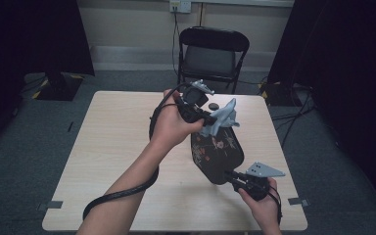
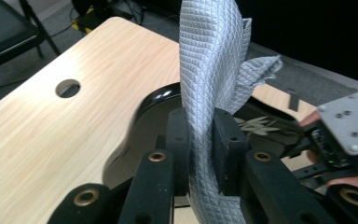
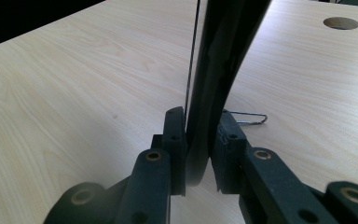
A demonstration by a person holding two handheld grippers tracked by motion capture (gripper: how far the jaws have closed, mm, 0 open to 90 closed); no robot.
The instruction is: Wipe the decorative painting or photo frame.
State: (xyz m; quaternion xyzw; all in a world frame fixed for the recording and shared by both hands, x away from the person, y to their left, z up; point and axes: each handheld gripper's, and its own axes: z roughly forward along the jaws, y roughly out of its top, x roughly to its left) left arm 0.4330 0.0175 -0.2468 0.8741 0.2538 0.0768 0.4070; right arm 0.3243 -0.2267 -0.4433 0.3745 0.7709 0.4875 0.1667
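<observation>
1. Your right gripper (image 1: 232, 175) is clamped on the near rim of the black tray (image 1: 217, 149), a glossy dish with a pale floral pattern. In the right gripper view the jaws stand narrow, with the tray's edge (image 3: 214, 88) pinched between them and rising straight up ahead of the pads. Hold that grip firm; it is the anchor for the wipe.

2. Your left gripper (image 1: 206, 119) is closed on the grey cloth (image 1: 223, 117). The left gripper view shows the quilted cloth (image 2: 209, 70) squeezed between the jaws, its loose end standing up above them and the tray's inner face (image 2: 154, 100) just beyond and below.

3. The tray is lifted off the table (image 1: 122, 142) and tilted, its far rim up near your left gripper. Keep that tilt steady so the face stays open to the cloth.

4. The loose end looks too floppy to press with, so lay the part of the cloth nearest the jaws onto the tray instead.

5. Stroke from the far rim towards your right gripper, with light pressure only; a hard push could lever the glossy rim out of the right jaws.

6. Mind the hole in the table (image 2: 68, 87) if you set the tray down.
</observation>
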